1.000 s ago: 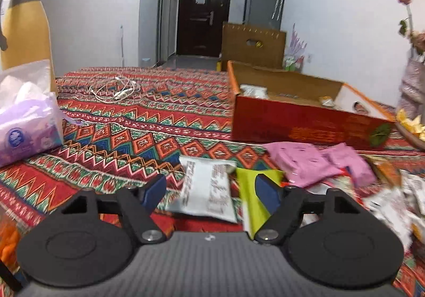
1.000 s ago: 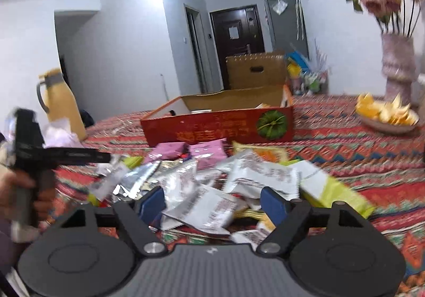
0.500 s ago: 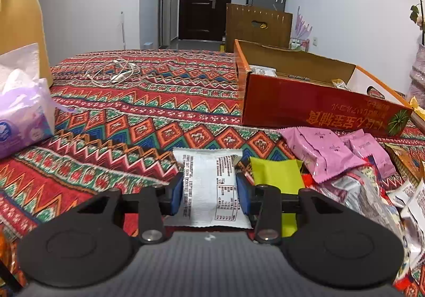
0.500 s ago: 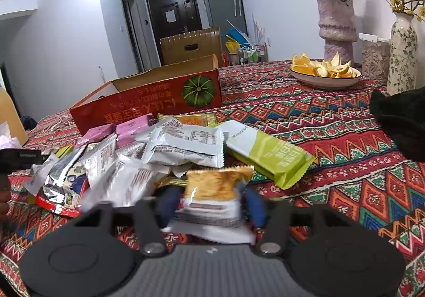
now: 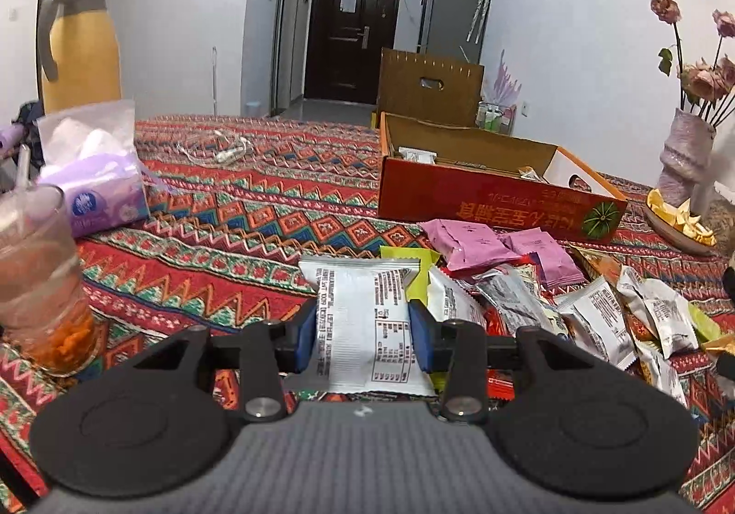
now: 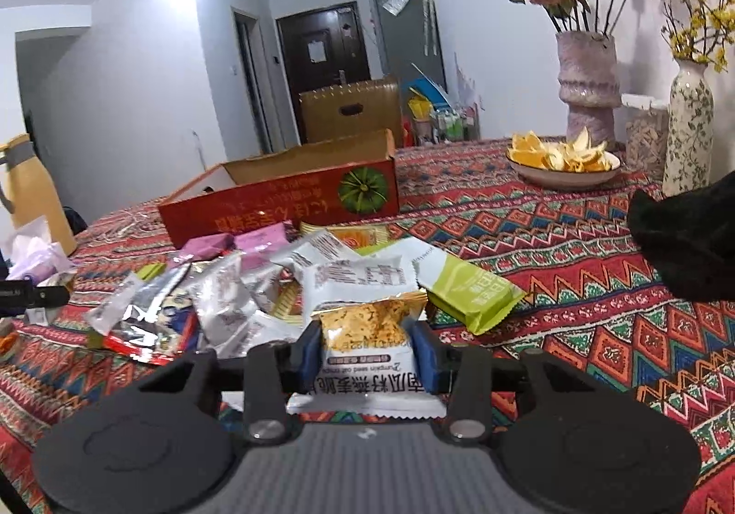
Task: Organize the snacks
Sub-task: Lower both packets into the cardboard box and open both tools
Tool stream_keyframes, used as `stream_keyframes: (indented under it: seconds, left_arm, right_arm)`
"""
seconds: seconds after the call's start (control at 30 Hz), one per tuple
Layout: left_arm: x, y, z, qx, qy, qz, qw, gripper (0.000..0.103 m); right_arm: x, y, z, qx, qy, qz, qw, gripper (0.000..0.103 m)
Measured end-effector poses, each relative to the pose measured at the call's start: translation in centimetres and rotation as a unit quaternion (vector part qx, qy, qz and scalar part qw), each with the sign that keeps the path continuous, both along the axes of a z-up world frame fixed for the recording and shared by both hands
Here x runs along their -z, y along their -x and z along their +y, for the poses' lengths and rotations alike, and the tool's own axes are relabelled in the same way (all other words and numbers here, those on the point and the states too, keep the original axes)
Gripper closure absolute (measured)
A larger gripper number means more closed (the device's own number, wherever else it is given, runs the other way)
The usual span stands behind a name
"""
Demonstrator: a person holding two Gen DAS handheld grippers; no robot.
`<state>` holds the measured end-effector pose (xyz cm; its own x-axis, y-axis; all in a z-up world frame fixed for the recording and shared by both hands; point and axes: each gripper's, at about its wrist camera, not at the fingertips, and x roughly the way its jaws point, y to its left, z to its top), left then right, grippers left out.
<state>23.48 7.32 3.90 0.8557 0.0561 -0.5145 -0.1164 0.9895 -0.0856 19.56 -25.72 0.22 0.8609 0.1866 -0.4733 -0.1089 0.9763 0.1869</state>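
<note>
White packet (image 5: pixel 363 321) clamped, left claw (image 5: pixel 363 337) angled down

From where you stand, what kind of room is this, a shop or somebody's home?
Most likely a home, probably a dining or living area. A patterned tablecloth covers the table, vases of dried flowers stand by the wall, and a dark entrance door and a fridge show behind.
</note>
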Motion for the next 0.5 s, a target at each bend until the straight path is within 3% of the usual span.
stream_keyframes:
  seconds: [0.23, 0.37, 0.5]
  left_arm:
    - [-2.1, 0.1, -0.9, 0.013, 0.000, -0.028, 0.9995, 0.062]
    - [-3.6, -2.4, -1.9, 0.034, 0.002, -0.047, 0.9983, 0.061]
    - [-5.6, -7.0, -2.4, 0.059, 0.013, -0.066, 0.9960, 0.062]
  right_arm:
    - [-1.5, 0.4, -0.1, -0.011, -0.008, -0.022, 1.000, 0.063]
    - [-2.9, -1.6, -0.1, -0.034, -0.014, -0.036, 0.999, 0.063]
    - [-5.4, -6.2, -0.1, -0.073, -0.041, -0.049, 0.995, 0.063]
